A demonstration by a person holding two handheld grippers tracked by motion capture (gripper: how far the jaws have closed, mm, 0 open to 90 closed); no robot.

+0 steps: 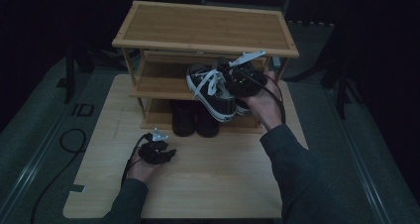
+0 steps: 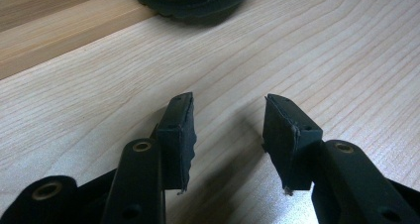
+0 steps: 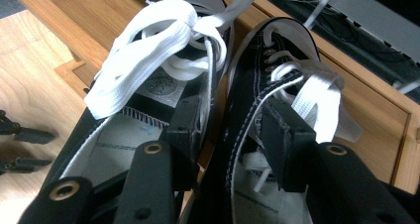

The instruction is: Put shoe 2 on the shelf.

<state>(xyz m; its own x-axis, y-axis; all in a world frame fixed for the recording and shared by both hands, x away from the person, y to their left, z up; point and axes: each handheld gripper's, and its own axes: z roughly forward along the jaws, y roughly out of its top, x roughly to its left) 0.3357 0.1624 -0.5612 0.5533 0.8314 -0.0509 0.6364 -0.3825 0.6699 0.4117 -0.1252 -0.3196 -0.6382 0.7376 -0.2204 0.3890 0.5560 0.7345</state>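
Sneakers (image 1: 214, 87), a black canvas pair with white laces (image 3: 148, 45), sit side by side at the front edge of the shoe rack's (image 1: 205, 28) middle shelf (image 1: 158, 85), their heels jutting out past it toward me. My right claw (image 3: 228, 130) has one jaw inside each shoe, straddling the two inner collar walls where they meet. The pads stand at a moderate gap and I cannot tell whether they press the canvas or have let it go. As I judge it, the pair has reached the shelf but is not pushed fully in; releasing and nudging it deeper remain.

My left claw (image 2: 228, 130) rests low over the worktop (image 2: 346, 60), jaws fairly wide with nothing between them, just short of the dark boots (image 1: 194, 117) on the rack's bottom shelf; the toe of one (image 2: 193, 1) is cut off at the top of the left gripper view.

The high view is dim, so the sneakers' soles and their footing on the shelf are hard to make out.
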